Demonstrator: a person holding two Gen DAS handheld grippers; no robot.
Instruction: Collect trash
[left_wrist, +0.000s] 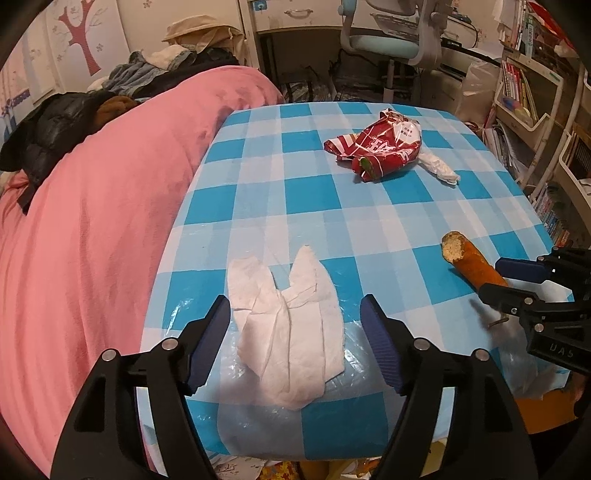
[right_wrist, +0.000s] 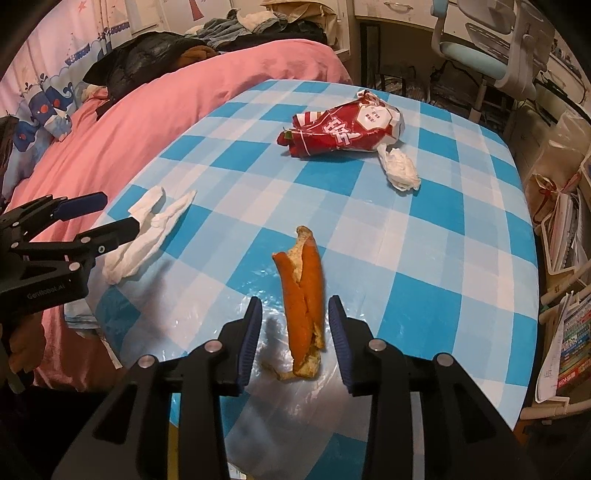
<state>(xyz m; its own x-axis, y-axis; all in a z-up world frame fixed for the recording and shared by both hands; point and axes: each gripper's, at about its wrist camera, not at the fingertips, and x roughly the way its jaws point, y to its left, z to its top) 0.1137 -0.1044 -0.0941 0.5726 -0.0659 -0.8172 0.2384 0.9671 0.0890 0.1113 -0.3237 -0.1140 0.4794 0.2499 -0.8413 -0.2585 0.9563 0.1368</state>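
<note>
A blue-checked worktop (left_wrist: 369, 206) stands beside a bed with a pink cover (left_wrist: 92, 229), with a desk chair (left_wrist: 384, 44) beyond. The left gripper (left_wrist: 295, 332) has its jaws wide, straddling a crumpled white tissue (left_wrist: 291, 332) without touching it. Only the right wrist view shows the orange peel (right_wrist: 303, 295) whole, lying lengthwise between the right gripper (right_wrist: 295, 332) jaws, partly open, pointing away. Farther off lie a red wrapper (right_wrist: 343, 129) and a second tissue (right_wrist: 400, 168).
</note>
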